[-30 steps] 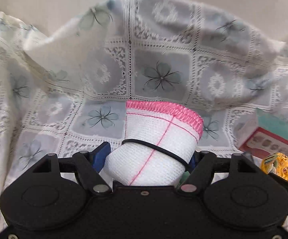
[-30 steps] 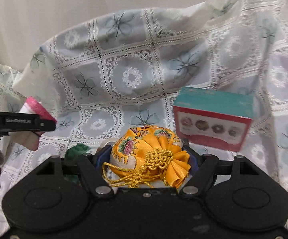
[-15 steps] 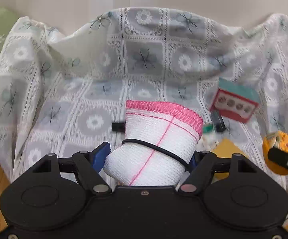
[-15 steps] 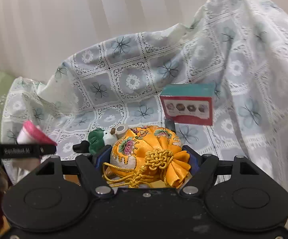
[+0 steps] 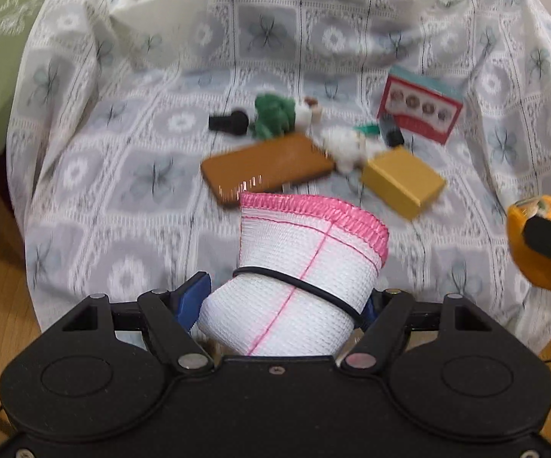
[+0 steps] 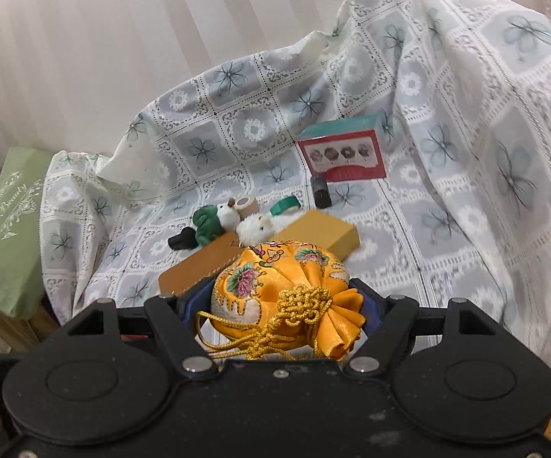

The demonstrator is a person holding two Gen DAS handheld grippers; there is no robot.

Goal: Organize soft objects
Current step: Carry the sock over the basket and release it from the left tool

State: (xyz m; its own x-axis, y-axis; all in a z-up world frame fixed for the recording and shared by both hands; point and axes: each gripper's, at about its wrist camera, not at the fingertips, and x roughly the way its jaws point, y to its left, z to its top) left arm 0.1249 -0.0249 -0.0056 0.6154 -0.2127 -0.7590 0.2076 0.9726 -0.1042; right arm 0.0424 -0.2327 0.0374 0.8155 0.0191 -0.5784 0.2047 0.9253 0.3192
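A rolled white cloth with a pink hem and a black band (image 5: pixel 306 259) sits between the blue pads of my left gripper (image 5: pixel 283 301), which is shut on it. My right gripper (image 6: pixel 281 301) is shut on a yellow embroidered pouch with a gold knotted cord (image 6: pixel 275 278). That pouch (image 5: pixel 542 229) also shows at the right edge of the left wrist view. Both grippers hang in front of a seat draped in lace cloth (image 5: pixel 123 160). A green plush (image 5: pixel 273 116) and a white plush (image 5: pixel 346 147) lie on it.
On the seat lie a flat brown case (image 5: pixel 268 166), a mustard box (image 5: pixel 403 183), a red and teal box (image 5: pixel 420 108), a black object (image 5: pixel 229 122), a tape roll (image 6: pixel 247 204) and a small dark bottle (image 6: pixel 321 192). A green cushion (image 6: pixel 4 221) stands at the left. Wood floor shows below.
Both grippers have drawn back from the draped seat with their loads still held. The seat and the things on it now look smaller and farther, and the floor has come into view.
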